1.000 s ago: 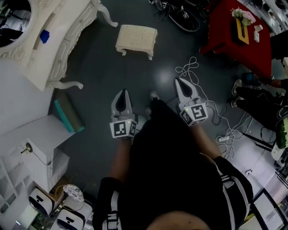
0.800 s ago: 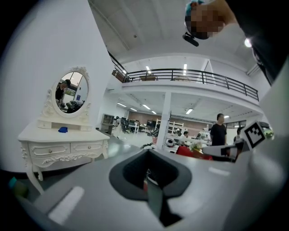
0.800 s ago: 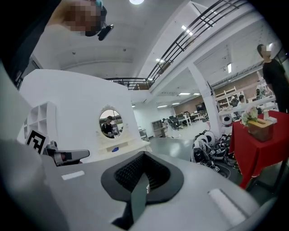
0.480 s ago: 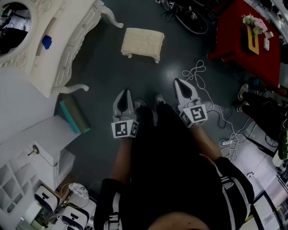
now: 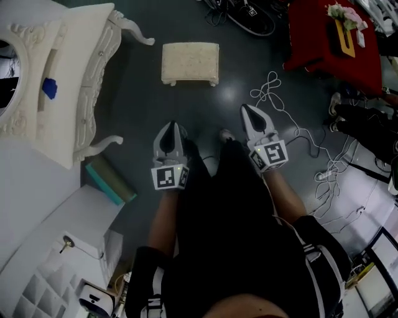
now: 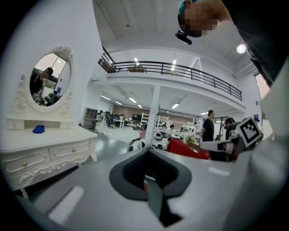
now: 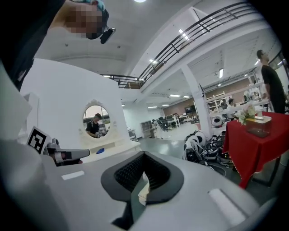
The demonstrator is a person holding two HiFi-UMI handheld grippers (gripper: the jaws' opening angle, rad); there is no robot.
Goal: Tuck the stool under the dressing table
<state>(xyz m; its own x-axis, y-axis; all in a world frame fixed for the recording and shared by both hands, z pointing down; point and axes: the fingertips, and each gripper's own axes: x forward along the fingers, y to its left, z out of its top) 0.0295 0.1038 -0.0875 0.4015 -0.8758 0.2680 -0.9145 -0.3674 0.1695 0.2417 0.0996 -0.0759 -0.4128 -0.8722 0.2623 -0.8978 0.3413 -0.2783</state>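
A cream upholstered stool (image 5: 189, 62) stands on the dark floor, out to the right of the white carved dressing table (image 5: 81, 81). My left gripper (image 5: 170, 126) and right gripper (image 5: 247, 110) hover side by side short of the stool, both shut and empty, apart from it. In the left gripper view the dressing table (image 6: 45, 151) with its oval mirror (image 6: 48, 81) stands at the left, beyond the closed left gripper (image 6: 147, 158). The right gripper view shows the closed right gripper (image 7: 143, 177), a cream sliver of the stool (image 7: 144, 193) low behind its jaws, and the dressing table (image 7: 106, 146).
A teal flat box (image 5: 111, 181) lies on the floor by the table's leg, beside a white cabinet (image 5: 56, 242). White cables (image 5: 292, 127) trail at the right. A red-clothed table (image 5: 329, 37) with flowers stands at the far right; dark gear (image 5: 249, 15) lies beyond the stool.
Both grippers have come forward towards the stool, still shut. The head view has swung, so the dressing table now lies straighter along the left edge.
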